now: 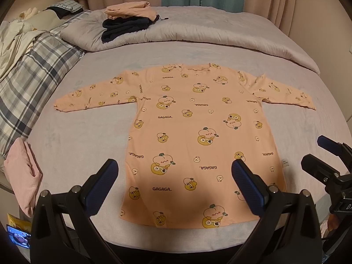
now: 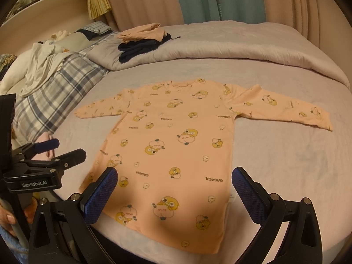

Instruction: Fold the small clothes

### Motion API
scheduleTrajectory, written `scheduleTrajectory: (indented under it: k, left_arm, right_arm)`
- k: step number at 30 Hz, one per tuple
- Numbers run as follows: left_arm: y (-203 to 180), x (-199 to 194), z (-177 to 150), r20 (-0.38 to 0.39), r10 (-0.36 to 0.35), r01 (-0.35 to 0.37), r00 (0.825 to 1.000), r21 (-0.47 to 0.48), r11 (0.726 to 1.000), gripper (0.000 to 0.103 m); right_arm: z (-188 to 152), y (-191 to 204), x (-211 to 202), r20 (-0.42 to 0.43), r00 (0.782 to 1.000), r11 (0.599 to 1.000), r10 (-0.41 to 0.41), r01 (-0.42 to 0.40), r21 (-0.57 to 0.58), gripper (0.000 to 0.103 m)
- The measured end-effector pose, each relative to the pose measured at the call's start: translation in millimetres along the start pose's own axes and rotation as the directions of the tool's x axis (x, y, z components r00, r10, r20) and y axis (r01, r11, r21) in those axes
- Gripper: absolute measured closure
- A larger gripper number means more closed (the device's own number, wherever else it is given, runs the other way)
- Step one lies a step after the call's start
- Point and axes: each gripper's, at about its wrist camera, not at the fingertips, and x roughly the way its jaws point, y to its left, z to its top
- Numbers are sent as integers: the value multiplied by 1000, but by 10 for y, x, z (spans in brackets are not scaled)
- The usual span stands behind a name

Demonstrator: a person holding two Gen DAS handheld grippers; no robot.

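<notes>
Left tongs, right tongs agape above shirt hem.

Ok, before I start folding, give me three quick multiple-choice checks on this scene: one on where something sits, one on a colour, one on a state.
1. Where is the stack of folded clothes?
A. On the grey duvet behind the shirt
B. On the shirt's hem
C. On the floor

2. What colour is the shirt?
A. Navy
B. Peach with yellow cartoon prints
C. Grey plaid

3. How does the shirt lie?
A. Folded in half
B. Bunched up
C. Spread flat, both sleeves out

Answers:
1 A, the peach and dark pieces rest on the rolled duvet at the far side of the bed.
2 B, peach fabric with yellow figures and GAGAGA lettering.
3 C, the body is flat and each sleeve is stretched sideways; left gripper and right gripper are open above the hem, holding nothing.
</notes>
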Motion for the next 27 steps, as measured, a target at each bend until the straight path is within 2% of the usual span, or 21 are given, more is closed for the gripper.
scheduleTrajectory:
  k: [27]
  left_arm:
    - [-38,6,8,-1,1,-1,1000,18,1000,0]
  right_arm:
    - [-13,10,-12,1,1000,1000,0,0,-1,0]
